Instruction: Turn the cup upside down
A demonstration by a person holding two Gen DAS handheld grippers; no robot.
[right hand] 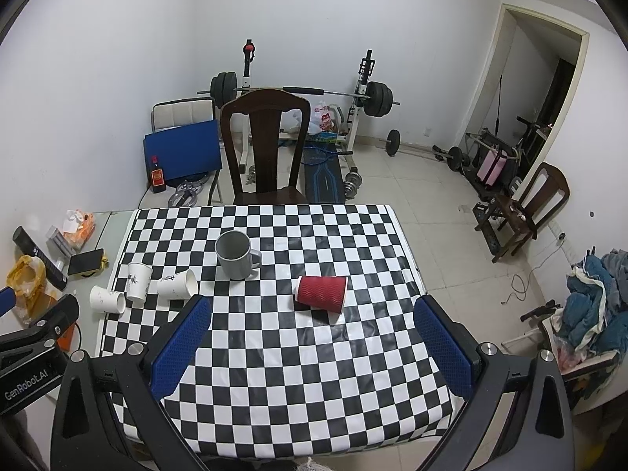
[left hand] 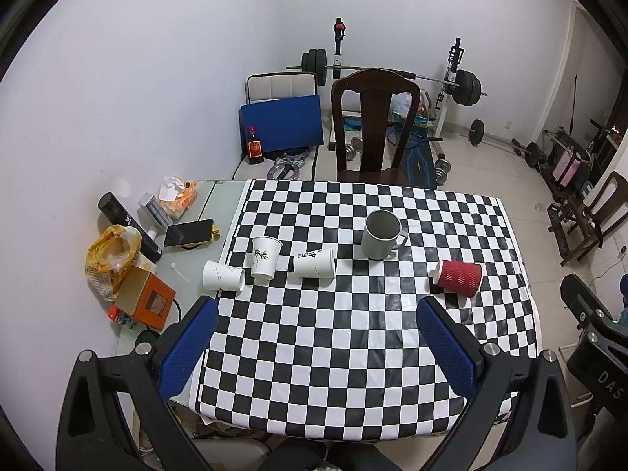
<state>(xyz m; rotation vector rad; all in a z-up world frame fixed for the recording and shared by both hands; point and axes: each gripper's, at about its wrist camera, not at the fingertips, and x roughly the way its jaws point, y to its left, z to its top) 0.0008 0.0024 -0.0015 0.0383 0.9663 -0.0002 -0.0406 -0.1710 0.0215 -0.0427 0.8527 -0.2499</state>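
A grey mug [left hand: 381, 234] [right hand: 234, 254] stands upright, mouth up, on the checkered table [left hand: 333, 337] [right hand: 298, 353]. A red ribbed paper cup [left hand: 457, 278] [right hand: 322, 293] lies on its side to the right. One white paper cup [left hand: 265, 256] [right hand: 138, 281] stands upright; two white cups [left hand: 314, 262] [left hand: 223, 275] lie on their sides beside it. My left gripper [left hand: 318, 306] is open and empty above the near table. My right gripper [right hand: 312, 302] is open and empty, just near of the red cup.
A dark wooden chair [left hand: 373, 125] [right hand: 267, 145] stands at the table's far edge. Clutter sits on the left strip: a phone [left hand: 188, 233], an orange box [left hand: 146, 297], a black can [left hand: 129, 227], a yellow bag [left hand: 112, 253]. Weights and a barbell rack [left hand: 451, 78] are behind.
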